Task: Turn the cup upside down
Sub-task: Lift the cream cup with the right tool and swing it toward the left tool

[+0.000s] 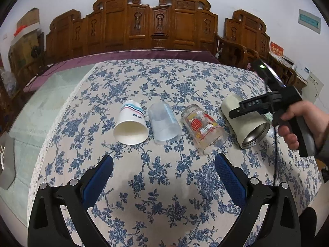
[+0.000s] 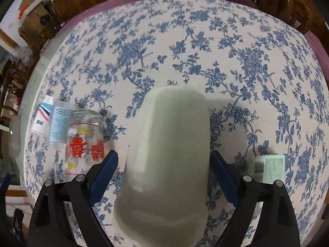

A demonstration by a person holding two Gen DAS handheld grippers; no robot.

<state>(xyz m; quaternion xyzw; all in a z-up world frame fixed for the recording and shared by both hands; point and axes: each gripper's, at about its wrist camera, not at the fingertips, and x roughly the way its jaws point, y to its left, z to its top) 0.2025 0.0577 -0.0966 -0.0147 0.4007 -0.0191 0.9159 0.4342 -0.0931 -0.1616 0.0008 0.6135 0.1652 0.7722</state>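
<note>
Blue-flowered tablecloth carries four cups lying on sides. Cream steel-lined cylindrical cup, rightmost, sits between spread right gripper fingers, gaps both sides. Left gripper released, hovering near clear printed glass.

Cream cup — steel-grey inside, blue-floral white tablecloth

4 cups lie on 1 tablecloth: paper cup, plastic cup, glass cup, cream mug.
</note>
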